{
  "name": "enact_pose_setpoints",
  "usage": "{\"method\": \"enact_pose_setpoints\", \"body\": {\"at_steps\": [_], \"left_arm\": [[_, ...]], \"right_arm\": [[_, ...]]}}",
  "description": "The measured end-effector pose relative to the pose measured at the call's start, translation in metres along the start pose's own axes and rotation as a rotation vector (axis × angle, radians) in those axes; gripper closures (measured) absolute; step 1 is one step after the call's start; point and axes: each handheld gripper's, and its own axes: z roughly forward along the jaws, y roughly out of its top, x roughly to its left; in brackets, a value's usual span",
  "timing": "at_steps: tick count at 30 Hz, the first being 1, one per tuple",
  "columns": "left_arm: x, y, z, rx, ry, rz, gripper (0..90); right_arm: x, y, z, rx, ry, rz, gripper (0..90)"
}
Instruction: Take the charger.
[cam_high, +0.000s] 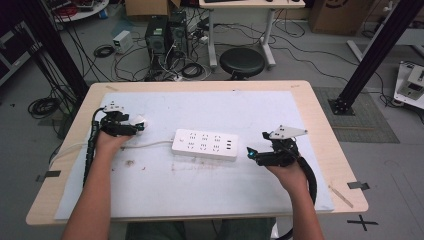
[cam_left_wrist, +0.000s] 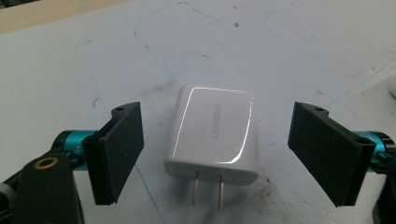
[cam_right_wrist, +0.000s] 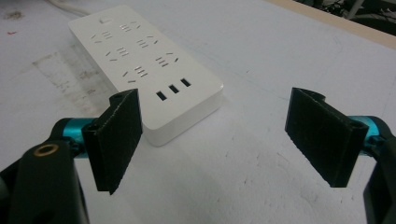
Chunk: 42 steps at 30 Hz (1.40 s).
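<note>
The step in hand looks like the pick-up of the white rectangular plastic plug-in charger (cam_left_wrist: 212, 137), probably to seat it in the white plastic power strip (cam_high: 205, 144) lying mid-worktop on the pale mat (cam_high: 200, 190). The charger lies flat near the worktop's left edge, its two metal prongs (cam_left_wrist: 208, 189) pointing back toward the left gripper (cam_left_wrist: 215, 154), whose jaws stand wide on either side of it, touching neither face. Next they need to close squarely on its flanks. The right gripper (cam_right_wrist: 222, 144), also wide and empty, waits just beside the strip's right end
</note>
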Motion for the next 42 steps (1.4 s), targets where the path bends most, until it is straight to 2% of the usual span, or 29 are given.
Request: {"method": "enact_pose_setpoints", "body": {"at_steps": [5, 8, 14, 17, 20, 23, 29, 33, 38, 40, 42], "left_arm": [[-0.001, -0.003, 0.006, 0.015, -0.010, 0.001, 18.3], [-0.001, -0.003, 0.008, 0.031, -0.002, 0.020, 19.2], [-0.002, -0.004, 0.010, 0.042, 0.011, 0.033, 26.1], [-0.003, -0.004, 0.010, 0.037, 0.011, 0.027, 29.4], [-0.004, -0.004, 0.011, 0.055, 0.017, 0.057, 34.3], [-0.005, -0.004, 0.012, 0.057, 0.025, 0.056, 35.8], [-0.006, -0.003, 0.011, 0.078, 0.043, 0.085, 41.6], [-0.007, -0.003, 0.011, 0.080, 0.049, 0.092, 42.1], [-0.010, -0.001, 0.008, 0.071, 0.053, 0.112, 42.4], [-0.013, 0.006, -0.004, 0.031, 0.041, 0.122, 42.5], [-0.014, 0.009, -0.013, 0.015, 0.028, 0.114, 42.5]], "right_arm": [[0.001, 0.000, 0.003, -0.001, 0.003, -0.009, 19.4], [0.003, 0.001, 0.004, -0.001, 0.003, -0.011, 19.4], [0.005, 0.002, 0.005, 0.005, 0.004, -0.012, 19.4], [0.005, 0.001, 0.005, 0.002, 0.003, -0.014, 19.4], [0.005, 0.001, 0.004, 0.003, 0.005, -0.016, 19.4], [0.004, 0.001, 0.004, 0.001, 0.006, -0.013, 19.4], [0.004, 0.000, 0.003, 0.001, 0.001, -0.006, 19.4], [0.004, -0.001, 0.003, 0.000, 0.003, -0.006, 19.4], [0.003, -0.002, 0.002, 0.000, 0.004, -0.004, 19.4], [0.002, -0.002, 0.002, -0.003, 0.006, 0.000, 19.4], [0.002, -0.001, 0.002, -0.005, 0.009, -0.001, 19.4]]}}
